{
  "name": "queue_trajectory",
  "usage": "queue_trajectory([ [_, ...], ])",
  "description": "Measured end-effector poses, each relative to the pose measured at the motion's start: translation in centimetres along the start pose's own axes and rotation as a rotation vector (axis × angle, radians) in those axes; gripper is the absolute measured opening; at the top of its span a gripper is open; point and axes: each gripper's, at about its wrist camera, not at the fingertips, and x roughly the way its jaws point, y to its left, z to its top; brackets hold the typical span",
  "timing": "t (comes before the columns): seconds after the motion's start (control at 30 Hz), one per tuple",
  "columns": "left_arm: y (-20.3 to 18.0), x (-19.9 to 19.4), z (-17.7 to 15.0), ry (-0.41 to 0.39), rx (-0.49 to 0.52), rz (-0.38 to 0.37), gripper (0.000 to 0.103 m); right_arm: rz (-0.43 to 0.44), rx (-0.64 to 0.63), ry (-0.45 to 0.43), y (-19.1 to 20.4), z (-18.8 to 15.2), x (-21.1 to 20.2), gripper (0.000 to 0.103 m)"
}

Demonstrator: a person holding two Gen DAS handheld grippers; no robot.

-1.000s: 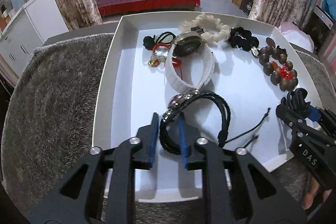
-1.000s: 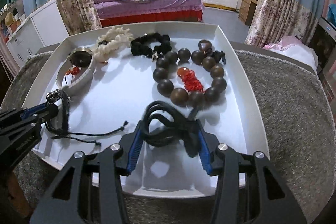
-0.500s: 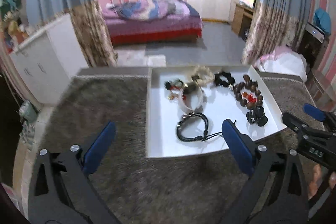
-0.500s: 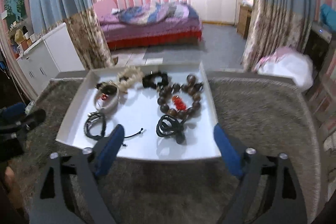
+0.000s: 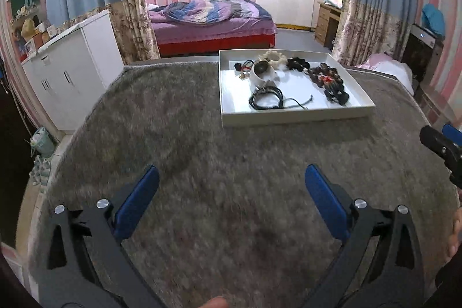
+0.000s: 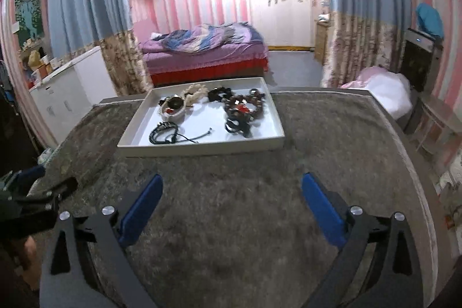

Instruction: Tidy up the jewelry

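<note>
A white tray (image 5: 288, 117) (image 6: 202, 149) lies far ahead on the grey rug and holds all the jewelry. In it are a black braided bracelet (image 5: 265, 101) (image 6: 163, 133), a black corded bunch (image 5: 336, 94) (image 6: 236, 126), a brown bead bracelet (image 5: 324, 75) (image 6: 245, 106), a white bangle (image 5: 261, 72) (image 6: 173, 108) and a pale shell bracelet (image 5: 274, 57) (image 6: 196, 93). My left gripper (image 5: 231, 172) hangs open and bare over the rug, well short of the tray. My right gripper (image 6: 232, 180) is likewise back from the tray, its jaws still opening with nothing between them.
The shaggy grey rug (image 5: 173, 134) covers the whole table. Its right edge (image 6: 404, 134) drops off toward a pink and white bundle. A white cabinet (image 5: 72, 68) stands to the left and a bed (image 5: 210, 19) lies beyond. Each gripper's tip shows at the other view's side.
Both grippers let go of the black pieces they held in the tray, opened wide, and drew back and up. The tray now looks small and far ahead.
</note>
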Motion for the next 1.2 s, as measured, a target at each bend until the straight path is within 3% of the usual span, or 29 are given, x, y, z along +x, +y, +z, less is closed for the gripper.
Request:
queue_trajectory([
  [0.43, -1.7, -6.0, -4.0, -0.164, 0.008, 0.039, 0.100, -0.111, -0.016, -0.047, -0.4, -4.8, -3.2, 0.097],
  [1.2, -2.3, -6.1, -4.2, -0.166, 0.004, 0.057, 0.100, -0.121, -0.018, -0.052, -0.5, -5.0, -3.4, 0.097],
])
